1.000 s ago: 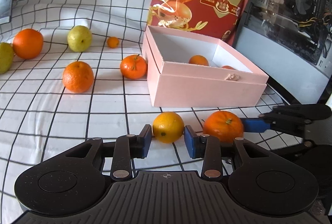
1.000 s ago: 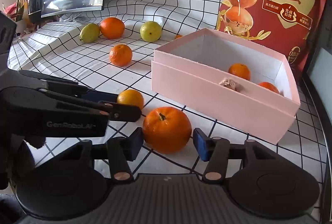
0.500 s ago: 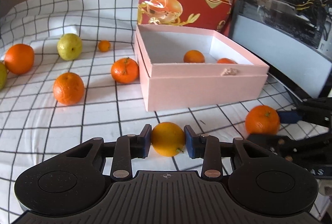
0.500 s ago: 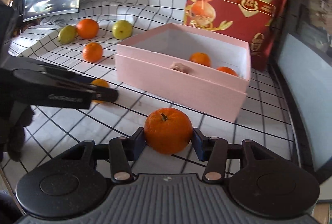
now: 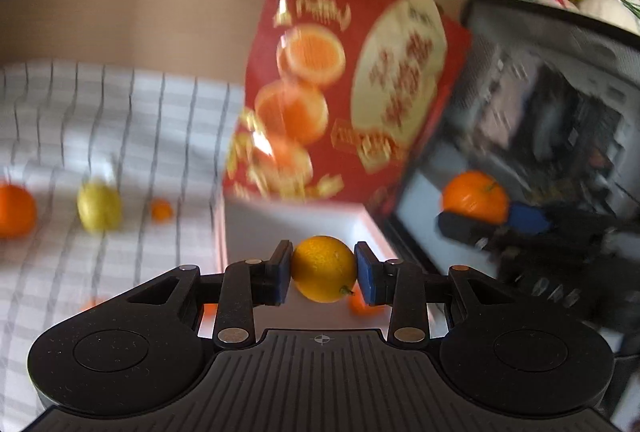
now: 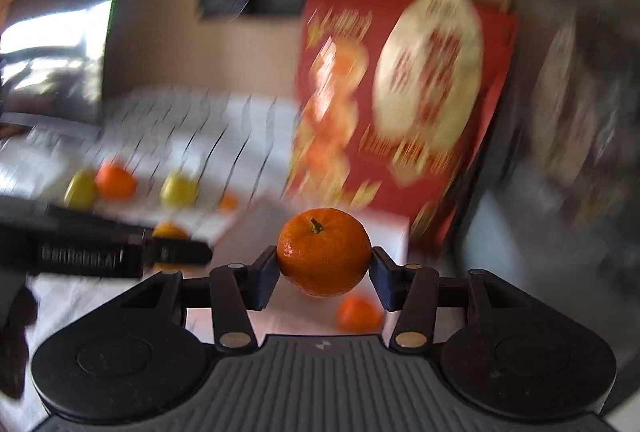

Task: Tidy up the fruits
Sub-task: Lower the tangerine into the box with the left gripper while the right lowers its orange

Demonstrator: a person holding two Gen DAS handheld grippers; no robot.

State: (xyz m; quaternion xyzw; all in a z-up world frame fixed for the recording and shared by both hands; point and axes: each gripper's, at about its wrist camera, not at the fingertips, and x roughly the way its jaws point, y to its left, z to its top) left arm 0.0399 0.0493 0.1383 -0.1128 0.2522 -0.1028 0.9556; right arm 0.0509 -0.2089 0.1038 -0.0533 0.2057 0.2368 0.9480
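My left gripper [image 5: 323, 270] is shut on a small yellow-orange citrus [image 5: 323, 268] and holds it in the air over the pink box [image 5: 296, 220]. My right gripper [image 6: 324, 254] is shut on a stemmed orange mandarin [image 6: 324, 252], also lifted above the box [image 6: 256, 228]. The mandarin in the right gripper also shows in the left wrist view [image 5: 474, 197], at the right. An orange fruit [image 6: 358, 314] lies inside the box below. Both views are motion-blurred.
Loose fruit stays on the checked cloth [image 5: 120, 136]: a yellow-green pear [image 5: 99, 206], an orange [image 5: 14, 210], a tiny orange [image 5: 161, 210]. A red snack bag [image 5: 352, 104] stands behind the box. A computer case [image 5: 540, 136] is at the right.
Both grippers have risen off the table with their fruit and moved toward and above the pink box. The views have tilted up and become blurred.
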